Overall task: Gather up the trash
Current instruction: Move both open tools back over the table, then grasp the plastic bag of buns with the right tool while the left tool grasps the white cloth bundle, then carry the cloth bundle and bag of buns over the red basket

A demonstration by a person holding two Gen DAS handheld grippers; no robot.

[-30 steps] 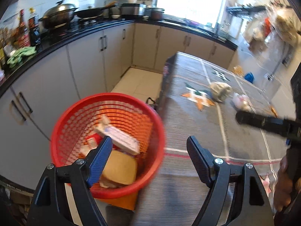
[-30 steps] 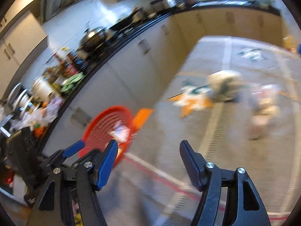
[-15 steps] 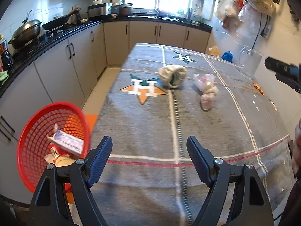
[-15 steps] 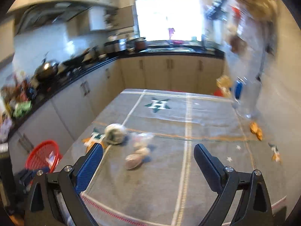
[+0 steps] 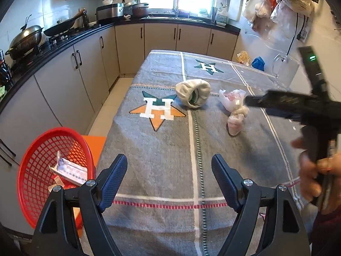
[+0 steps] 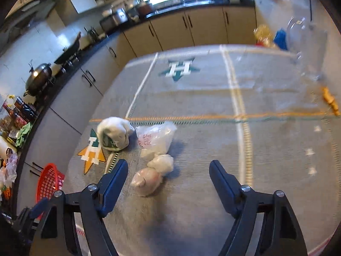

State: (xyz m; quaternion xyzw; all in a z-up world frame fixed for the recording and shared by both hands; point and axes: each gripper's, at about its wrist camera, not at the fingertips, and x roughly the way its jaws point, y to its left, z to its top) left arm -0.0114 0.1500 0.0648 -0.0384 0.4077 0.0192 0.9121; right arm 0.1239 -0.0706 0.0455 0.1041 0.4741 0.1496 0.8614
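A knotted white plastic bag of trash [image 5: 235, 108] [image 6: 153, 160] lies mid-table on the grey cloth [image 5: 170, 149]. A rolled white and green sock-like bundle [image 5: 192, 92] [image 6: 114, 135] lies to its left. A red mesh basket [image 5: 42, 170] [image 6: 48, 183] holding paper and cardboard trash stands off the table's left edge. My left gripper [image 5: 169, 175] is open and empty above the table's near end. My right gripper [image 6: 168, 179] is open and empty, just above and short of the plastic bag; its body shows at the right of the left wrist view [image 5: 294, 104].
Kitchen cabinets and a black counter with a wok [image 5: 24, 38] and pots run along the left and back. Orange scraps [image 6: 329, 100] lie at the table's right edge. A clear plastic bag [image 5: 283, 70] and a blue bag [image 5: 257, 63] are at the far right.
My left gripper swung from over the red basket to face down the table. My right gripper moved in over the table and dropped closer to the plastic bag. Both stayed open.
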